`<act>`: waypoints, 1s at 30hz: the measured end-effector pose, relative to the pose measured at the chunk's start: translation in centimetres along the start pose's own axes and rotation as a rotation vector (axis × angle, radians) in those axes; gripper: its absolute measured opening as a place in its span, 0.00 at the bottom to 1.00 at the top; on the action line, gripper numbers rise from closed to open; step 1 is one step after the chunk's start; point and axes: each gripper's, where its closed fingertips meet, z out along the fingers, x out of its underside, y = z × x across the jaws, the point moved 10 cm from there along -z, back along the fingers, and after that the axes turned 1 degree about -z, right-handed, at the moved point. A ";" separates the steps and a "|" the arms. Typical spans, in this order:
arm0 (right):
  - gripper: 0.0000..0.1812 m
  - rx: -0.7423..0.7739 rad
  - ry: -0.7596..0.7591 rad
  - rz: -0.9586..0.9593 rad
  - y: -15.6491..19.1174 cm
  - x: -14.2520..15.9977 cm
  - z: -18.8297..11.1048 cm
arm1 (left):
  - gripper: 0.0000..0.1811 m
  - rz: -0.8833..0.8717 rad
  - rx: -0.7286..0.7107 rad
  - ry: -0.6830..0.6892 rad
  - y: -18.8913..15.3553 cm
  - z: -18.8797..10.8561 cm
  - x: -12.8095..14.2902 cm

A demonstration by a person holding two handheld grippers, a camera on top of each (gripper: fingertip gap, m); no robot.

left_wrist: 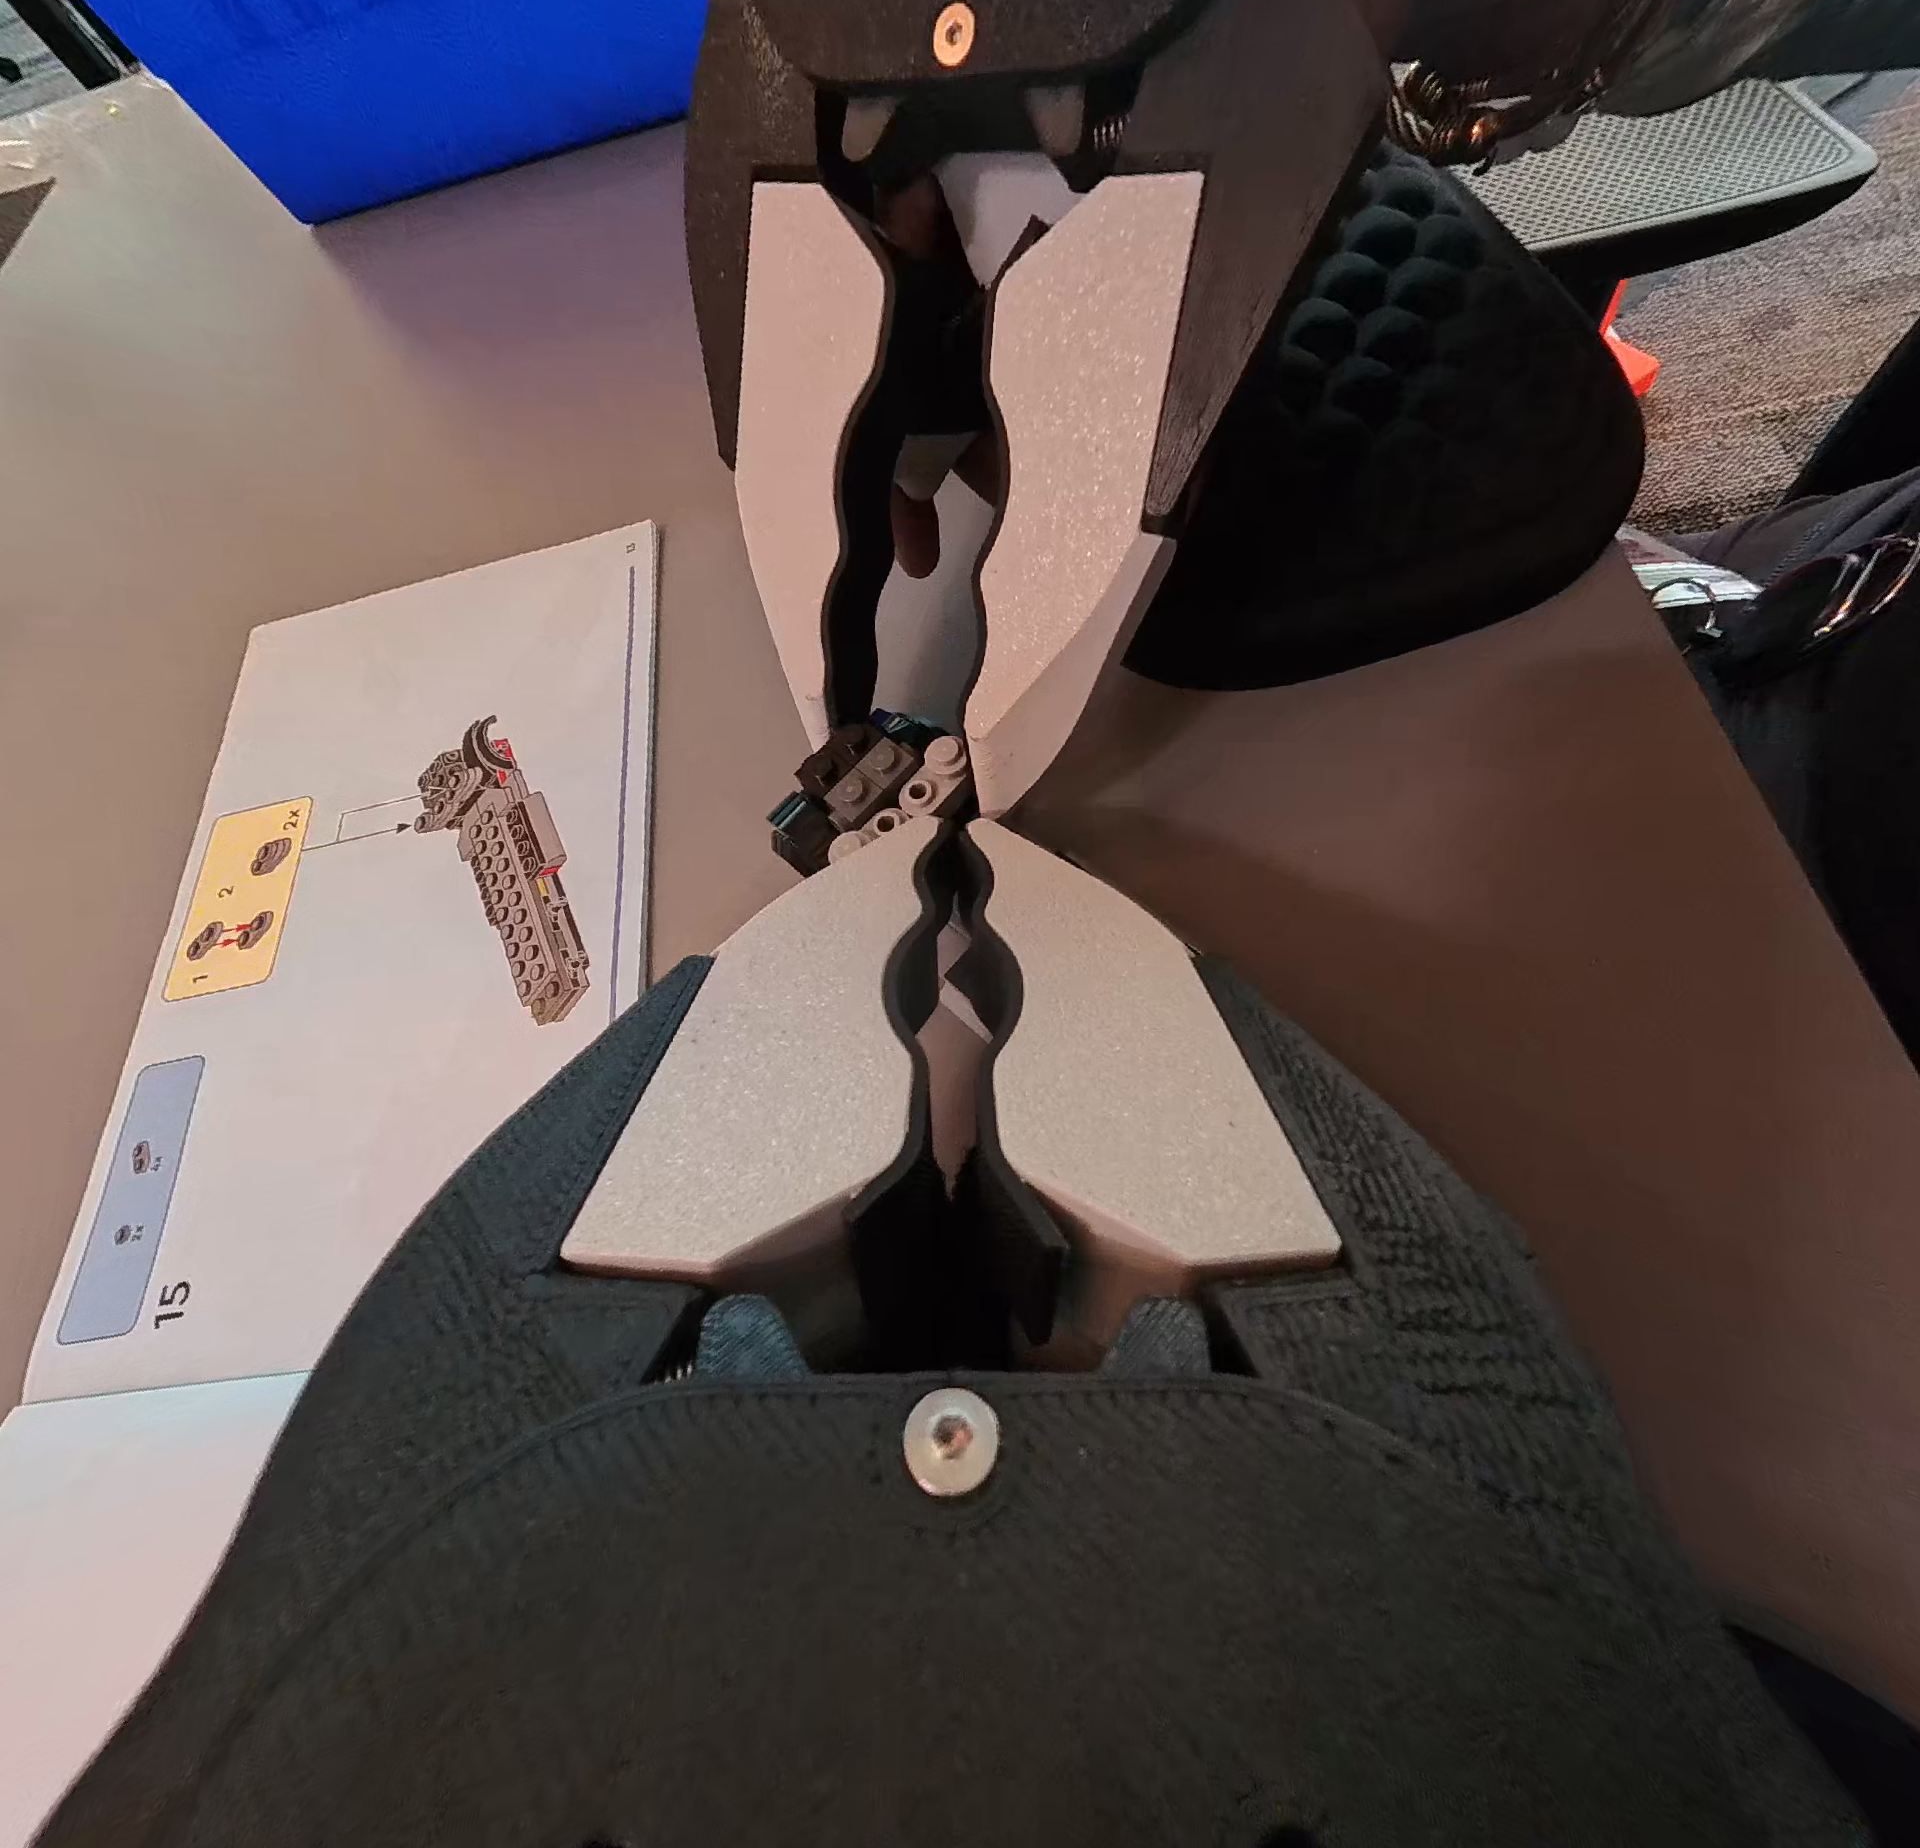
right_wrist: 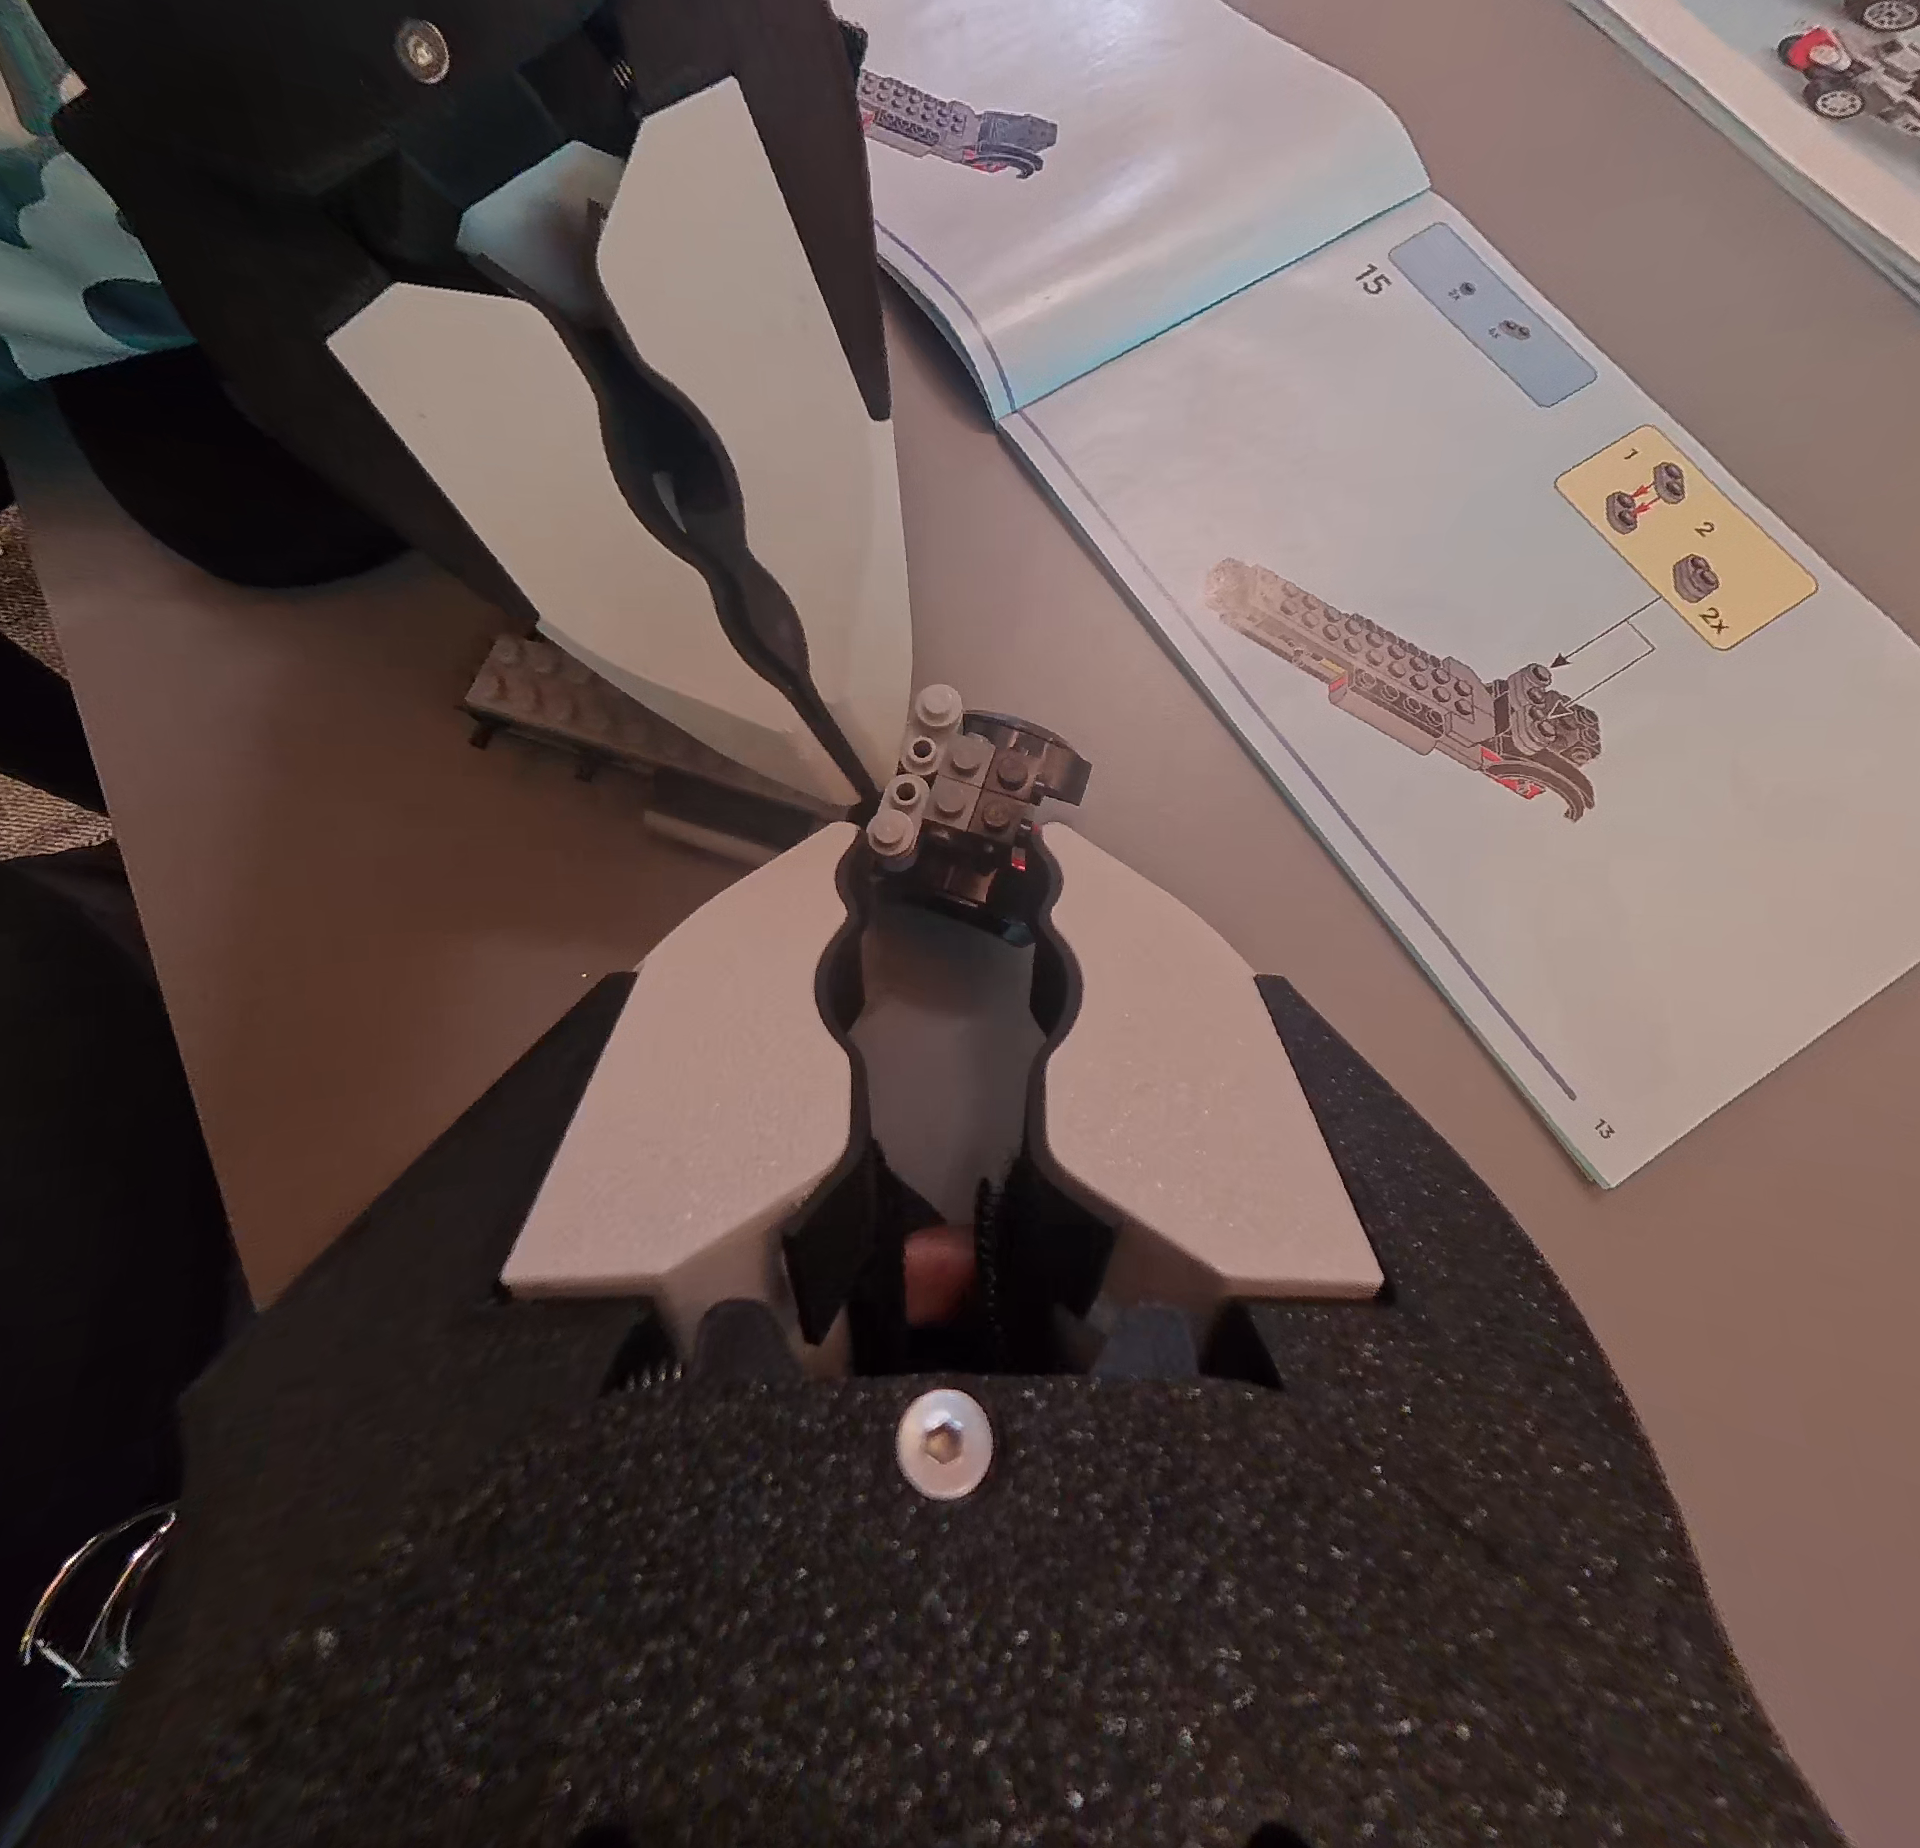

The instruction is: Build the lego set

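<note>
A small black and dark grey lego assembly point(right_wrist: 987, 790) with a row of light grey round pieces point(right_wrist: 906, 782) along one side is held above the table. My right gripper point(right_wrist: 945, 863) is shut on the assembly's lower part. It enters the left wrist view from above point(left_wrist: 902, 736), with the assembly point(left_wrist: 868, 796) between its tips. My left gripper point(left_wrist: 961, 834) is shut, and its tips touch the light grey row. In the right wrist view the left gripper point(right_wrist: 860, 811) comes in from the upper left. Whether it pinches a piece is hidden.
An open instruction booklet point(left_wrist: 416, 915) lies on the grey table point(left_wrist: 312, 396), also in the right wrist view point(right_wrist: 1351, 655). A grey lego plate point(right_wrist: 540, 697) lies behind the left gripper. A blue bin point(left_wrist: 416, 63), a black dimpled object point(left_wrist: 1403, 396) and more printed sheets point(right_wrist: 1818, 32) are nearby. My left and right fingertips are right by each other.
</note>
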 end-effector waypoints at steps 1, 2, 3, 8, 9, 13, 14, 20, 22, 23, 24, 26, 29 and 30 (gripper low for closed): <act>0.16 0.001 0.000 0.000 0.0 0.0 0.0 | 0.00 -0.001 0.000 -0.001 0.0 0.0 0.0; 0.16 0.000 -0.001 0.001 0.0 0.0 0.0 | 0.00 -0.002 0.001 -0.001 0.0 0.0 0.0; 0.16 -0.004 -0.002 0.005 0.0 0.0 0.0 | 0.00 -0.002 0.002 -0.002 0.0 0.0 0.0; 0.16 -0.019 -0.009 0.032 -0.3 0.1 0.0 | 0.00 0.000 -0.006 -0.083 0.1 -0.8 -0.3; 0.16 -0.017 -0.009 0.031 -0.3 0.1 0.0 | 0.00 0.005 -0.026 -0.089 0.1 -0.9 -0.3; 0.16 -0.017 -0.005 0.028 -0.2 0.1 0.0 | 0.00 0.028 -0.078 -0.082 0.0 -0.6 -0.6; 0.16 -0.018 -0.005 0.028 -0.2 0.1 0.1 | 0.00 0.030 -0.085 -0.070 0.1 -0.5 -0.6; 0.16 -0.008 -0.001 0.017 -0.2 0.1 0.1 | 0.00 -0.049 -0.058 -0.040 0.3 -0.1 -0.4; 0.16 -0.007 0.000 0.016 -0.2 0.1 0.1 | 0.00 -0.073 -0.044 -0.038 0.5 -0.1 -0.4; 0.16 -0.006 0.000 0.015 -0.2 0.1 0.1 | 0.00 -0.084 -0.045 -0.034 0.6 0.0 -0.4; 0.16 -0.005 0.001 0.014 -0.2 0.1 0.1 | 0.00 -0.095 -0.045 -0.031 0.7 0.0 -0.4; 0.16 -0.002 0.002 0.011 -0.1 0.1 0.1 | 0.00 -0.112 -0.038 -0.023 0.8 0.0 -0.5; 0.16 -0.001 0.003 0.010 -0.1 0.1 0.1 | 0.00 -0.114 -0.039 -0.013 0.8 0.0 -0.5; 0.16 -0.001 0.003 0.010 -0.1 0.0 0.1 | 0.00 -0.114 -0.041 -0.011 0.8 0.0 -0.5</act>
